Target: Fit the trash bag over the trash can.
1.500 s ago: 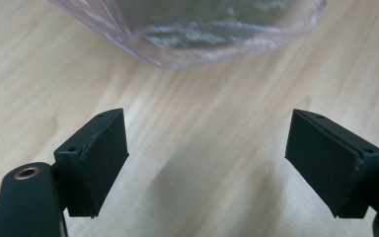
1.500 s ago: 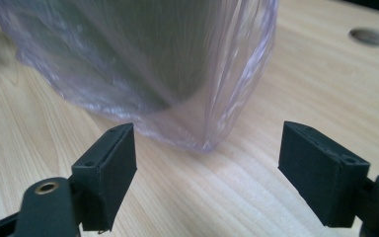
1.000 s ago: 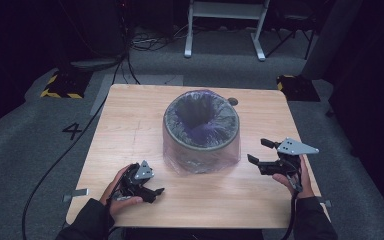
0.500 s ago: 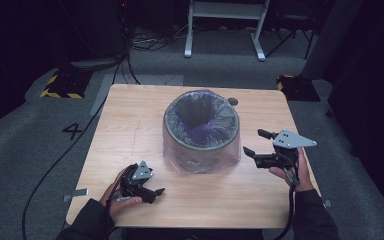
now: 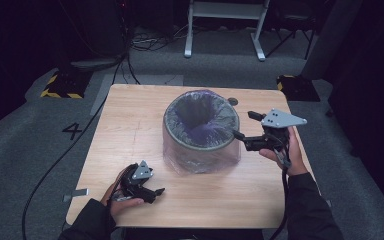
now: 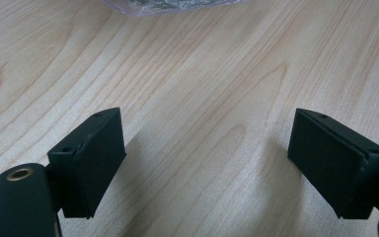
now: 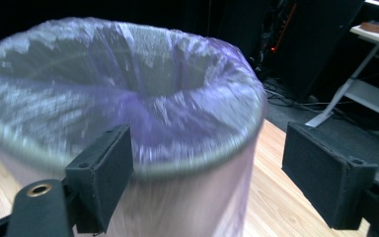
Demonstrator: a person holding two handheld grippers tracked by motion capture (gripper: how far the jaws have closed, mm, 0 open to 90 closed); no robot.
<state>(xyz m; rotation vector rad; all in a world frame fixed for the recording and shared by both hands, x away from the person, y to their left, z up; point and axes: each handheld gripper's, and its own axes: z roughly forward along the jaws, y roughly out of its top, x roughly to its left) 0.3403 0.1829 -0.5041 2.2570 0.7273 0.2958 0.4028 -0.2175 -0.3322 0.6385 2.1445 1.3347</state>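
Right tool (image 5: pixel 241 125) nearer upright, seemingly lined bin (image 5: pixel 201 131).

1. Light wooden square table (image 5: pixel 130 130), grain visible, small dark round grommet (image 5: pixel 233 101) near far edge
2. Grey carpeted floor (image 5: pixel 25 135) bearing a dark painted numeral "4" (image 5: pixel 73 130)
3. Black-and-yellow striped block (image 5: pixel 60 86) on floor at far left
4. White metal frame stand (image 5: pixel 225 25) beyond table
5. Black cable (image 5: pixel 55 165) trailing across carpet

Dark lab: floor cables (image 5: pixel 145 42), hazard-striped weights (image 5: pixel 60 86)
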